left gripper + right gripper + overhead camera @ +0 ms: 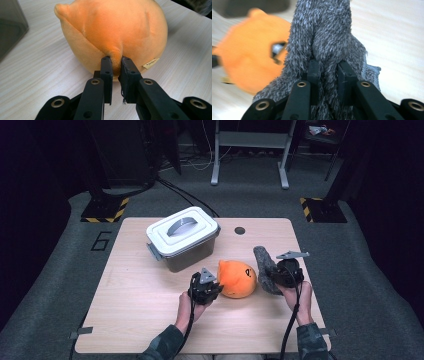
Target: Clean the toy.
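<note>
A round orange plush toy (238, 278) lies on the wooden table (140, 315) near its middle. My left gripper (214, 287) is at the toy's left side, shut on a pinch of its orange fabric (115, 62); a small tag (150, 63) shows on the toy. A fuzzy grey fabric piece (265, 266) stands just right of the toy. My right gripper (281, 276) is shut on that grey piece (327, 45), which rises between its jaws. The orange toy (249, 62) is blurred behind it in the right gripper view.
A grey lidded box (182, 237) with a handle on its lid stands behind the toy, left of centre. A small dark hole (239, 230) marks the table's far side. Carpet surrounds the table, with stand legs (249, 157) beyond.
</note>
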### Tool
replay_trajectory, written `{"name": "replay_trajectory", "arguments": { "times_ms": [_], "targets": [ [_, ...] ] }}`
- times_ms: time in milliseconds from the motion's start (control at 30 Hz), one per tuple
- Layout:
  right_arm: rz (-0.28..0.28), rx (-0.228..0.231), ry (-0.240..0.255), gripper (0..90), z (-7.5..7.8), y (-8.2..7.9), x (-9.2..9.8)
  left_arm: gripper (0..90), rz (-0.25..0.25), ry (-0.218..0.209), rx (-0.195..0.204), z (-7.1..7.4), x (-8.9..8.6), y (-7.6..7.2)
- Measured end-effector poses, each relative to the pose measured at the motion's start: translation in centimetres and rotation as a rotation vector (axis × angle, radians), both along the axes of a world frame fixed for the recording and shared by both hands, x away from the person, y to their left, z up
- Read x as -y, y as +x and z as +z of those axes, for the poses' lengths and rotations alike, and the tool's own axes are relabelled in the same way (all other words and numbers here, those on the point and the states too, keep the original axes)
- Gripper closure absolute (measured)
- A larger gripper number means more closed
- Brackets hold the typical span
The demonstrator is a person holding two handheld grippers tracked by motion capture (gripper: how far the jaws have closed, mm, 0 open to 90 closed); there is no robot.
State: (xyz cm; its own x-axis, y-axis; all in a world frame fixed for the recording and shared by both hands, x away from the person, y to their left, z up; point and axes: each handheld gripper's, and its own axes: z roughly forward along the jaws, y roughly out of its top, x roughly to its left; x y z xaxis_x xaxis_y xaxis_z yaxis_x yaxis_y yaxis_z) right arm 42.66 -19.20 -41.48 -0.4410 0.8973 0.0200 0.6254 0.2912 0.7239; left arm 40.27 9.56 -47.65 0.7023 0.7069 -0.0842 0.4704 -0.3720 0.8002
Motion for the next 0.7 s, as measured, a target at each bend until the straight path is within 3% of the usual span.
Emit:
{"name": "replay_trajectory", "arguments": {
  "times_ms": [133,300,533,700],
  "targets": [
    [0.062,0.027,-0.011,74.4,1.2,-0.3,-2.1,80.8,-0.004,0.001,0.004,0.0,-0.1,0.1],
    [0.123,-0.01,-0.069,74.4,0.1,0.4,-4.8,80.4,0.001,-0.004,0.002,0.0,-0.1,0.1],
    [0.118,-0.024,-0.07,74.6,-1.0,1.3,-5.1,78.3,0.009,-0.032,-0.004,-0.1,-0.2,0.3],
    [0.104,-0.028,-0.067,74.6,-1.1,1.6,-5.2,69.7,-0.001,-0.051,-0.012,-0.1,-0.4,0.4]
  ]
}}
